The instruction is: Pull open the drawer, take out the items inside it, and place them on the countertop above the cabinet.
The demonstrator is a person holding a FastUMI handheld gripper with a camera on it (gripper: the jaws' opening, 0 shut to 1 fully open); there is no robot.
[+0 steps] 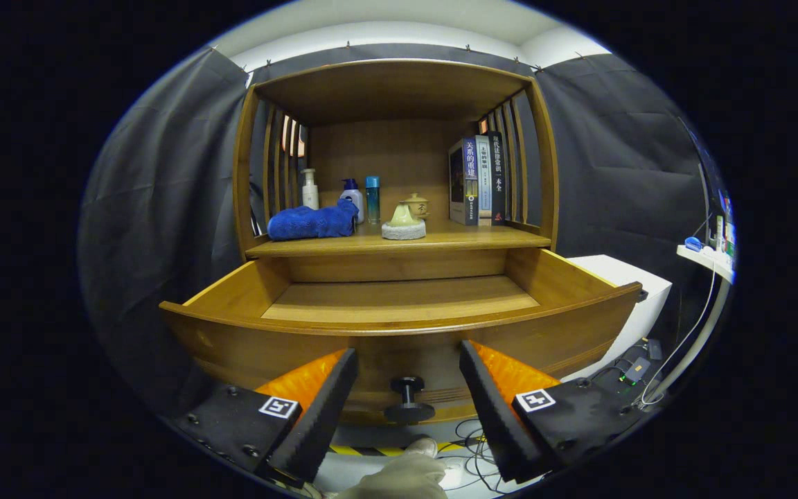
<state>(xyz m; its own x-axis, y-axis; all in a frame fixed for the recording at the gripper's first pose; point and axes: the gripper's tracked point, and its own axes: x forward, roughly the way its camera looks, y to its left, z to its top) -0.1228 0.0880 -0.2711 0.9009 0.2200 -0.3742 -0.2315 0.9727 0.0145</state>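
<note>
A gloved hand shows below the gripper, which points level at the drawer. Its fingers are spread wide, holding nothing, either side of the knob. The pulled-out drawer looks empty, its front corners hidden.

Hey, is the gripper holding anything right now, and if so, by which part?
Nothing is held. The gripper is open, its fingers apart on either side of the drawer knob, touching nothing.
</note>
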